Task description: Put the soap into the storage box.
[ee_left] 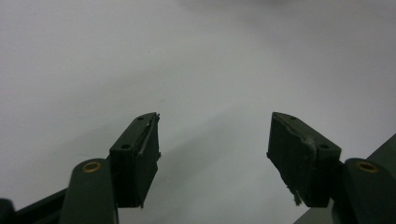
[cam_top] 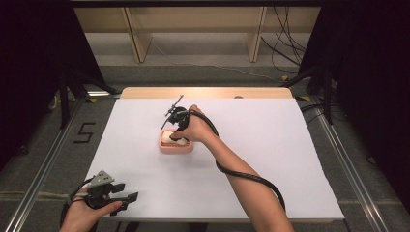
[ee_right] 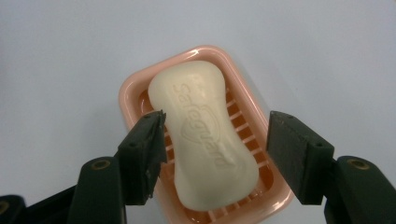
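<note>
the right gripper (cam_top: 175,138) is held over a pink soap dish (cam_top: 186,149) near the middle of the white table (cam_top: 270,159). its jaws stand wide apart, one on each side of the soap, with a clear gap between each pad and the bar, so nothing is gripped.

a cream bar of soap (ee_right: 205,133) lies flat in the dish (ee_right: 133,91), resting on the slotted ribs of the dish floor. the bar has a waisted shape and runs along the length of the dish. raised lettering pressed into its top face reads "safeguard", set across a shield outline.

the left gripper (cam_top: 126,198) rests at the near left corner of the table, well apart from the dish. in the left gripper view its jaws are spread wide over bare white surface (ee_left: 210,70), with nothing between them.

a dark mark shaped like the figure "5" (cam_top: 85,133) is on the grey floor to the left of the table.
</note>
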